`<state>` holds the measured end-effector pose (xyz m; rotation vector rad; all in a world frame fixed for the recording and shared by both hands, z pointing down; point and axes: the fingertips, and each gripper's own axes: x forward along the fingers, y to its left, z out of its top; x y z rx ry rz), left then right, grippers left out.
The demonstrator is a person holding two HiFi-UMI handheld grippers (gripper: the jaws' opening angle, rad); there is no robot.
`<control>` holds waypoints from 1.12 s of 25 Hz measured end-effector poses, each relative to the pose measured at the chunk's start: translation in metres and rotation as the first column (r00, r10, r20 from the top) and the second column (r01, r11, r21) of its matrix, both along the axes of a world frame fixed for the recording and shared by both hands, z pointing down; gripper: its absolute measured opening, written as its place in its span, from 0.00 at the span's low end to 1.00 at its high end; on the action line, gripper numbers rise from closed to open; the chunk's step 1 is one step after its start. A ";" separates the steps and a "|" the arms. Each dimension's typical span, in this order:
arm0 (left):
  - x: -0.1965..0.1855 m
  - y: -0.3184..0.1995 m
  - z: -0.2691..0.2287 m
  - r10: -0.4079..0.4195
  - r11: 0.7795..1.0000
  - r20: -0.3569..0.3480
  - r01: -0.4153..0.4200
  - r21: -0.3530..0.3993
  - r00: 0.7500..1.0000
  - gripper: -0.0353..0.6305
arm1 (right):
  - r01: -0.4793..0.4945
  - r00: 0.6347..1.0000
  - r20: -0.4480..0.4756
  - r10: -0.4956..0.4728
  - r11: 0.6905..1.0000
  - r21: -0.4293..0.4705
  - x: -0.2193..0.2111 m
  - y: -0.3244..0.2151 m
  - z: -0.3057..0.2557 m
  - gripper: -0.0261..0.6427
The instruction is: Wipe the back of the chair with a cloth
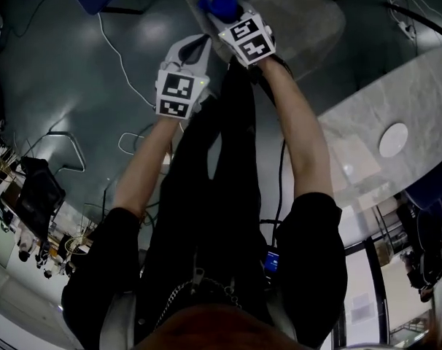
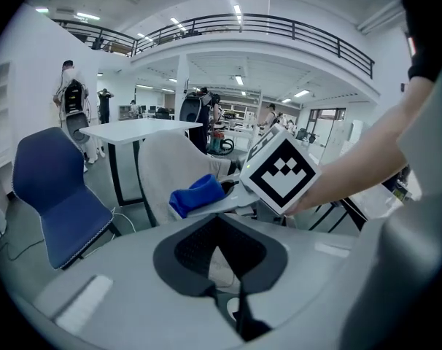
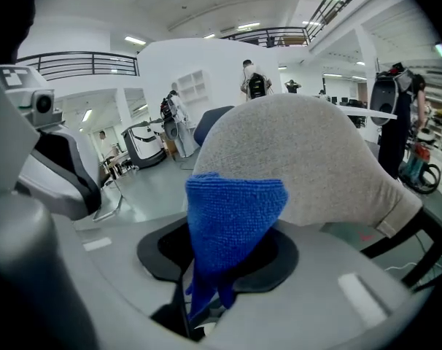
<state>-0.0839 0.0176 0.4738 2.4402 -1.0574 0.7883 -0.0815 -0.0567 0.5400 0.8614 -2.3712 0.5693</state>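
1. The cloth (image 3: pixel 232 217), blue and folded, is clamped between the jaws of the right gripper (image 3: pixel 206 312); its free end sticks up past the jaw tips.
2. The cloth is held at the upper part of the chair (image 3: pixel 316 159), in front of its grey fabric back. Whether the two touch cannot be told.
3. In the head view, the right gripper (image 1: pixel 230 19) is seen extended furthest forward, with the cloth (image 1: pixel 222 6) over the top edge of the chair (image 1: pixel 301 20).
4. The left gripper (image 1: pixel 194 49) is held just beside the right one and slightly behind it, apart from the chair.
5. The jaws of the left gripper (image 2: pixel 239 319) are seen closed together with nothing between them.
6. From the left gripper view, the cloth (image 2: pixel 195 195) is seen at the chair's back (image 2: pixel 166 170).
7. A blue chair (image 2: pixel 49 195) is seen left of the grey one, and a white table (image 2: pixel 141 128) behind.
8. A marbled tabletop (image 1: pixel 396 86) is seen at the right of the head view.
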 end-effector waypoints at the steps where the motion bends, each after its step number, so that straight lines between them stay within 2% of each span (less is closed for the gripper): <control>1: 0.004 -0.004 -0.001 0.004 1.000 -0.002 -0.004 0.002 1.000 0.07 | -0.019 1.000 0.009 0.019 1.000 -0.004 0.005 -0.004 -0.001 0.24; 6: 0.025 -0.024 0.002 0.031 1.000 -0.005 -0.031 0.004 1.000 0.07 | -0.153 0.987 0.047 0.154 0.988 -0.024 0.045 -0.029 0.000 0.24; 15: 0.069 -0.072 0.013 0.080 0.997 -0.016 -0.080 -0.008 0.997 0.07 | -0.333 0.941 0.047 0.334 0.942 -0.029 0.125 -0.081 0.006 0.24; 21: 0.113 -0.109 0.025 0.134 0.991 -0.023 -0.134 -0.010 0.991 0.07 | -0.468 0.880 0.057 0.472 0.881 -0.061 0.186 -0.112 0.020 0.24; 25: 0.134 -0.127 0.038 0.165 0.986 -0.019 -0.165 -0.019 0.986 0.07 | -0.561 0.825 0.031 0.564 0.825 -0.070 0.226 -0.123 0.035 0.24; 28: 0.146 -0.138 0.051 0.176 0.984 -0.022 -0.177 -0.032 0.984 0.07 | -0.601 0.797 0.009 0.603 0.796 -0.074 0.249 -0.130 0.047 0.24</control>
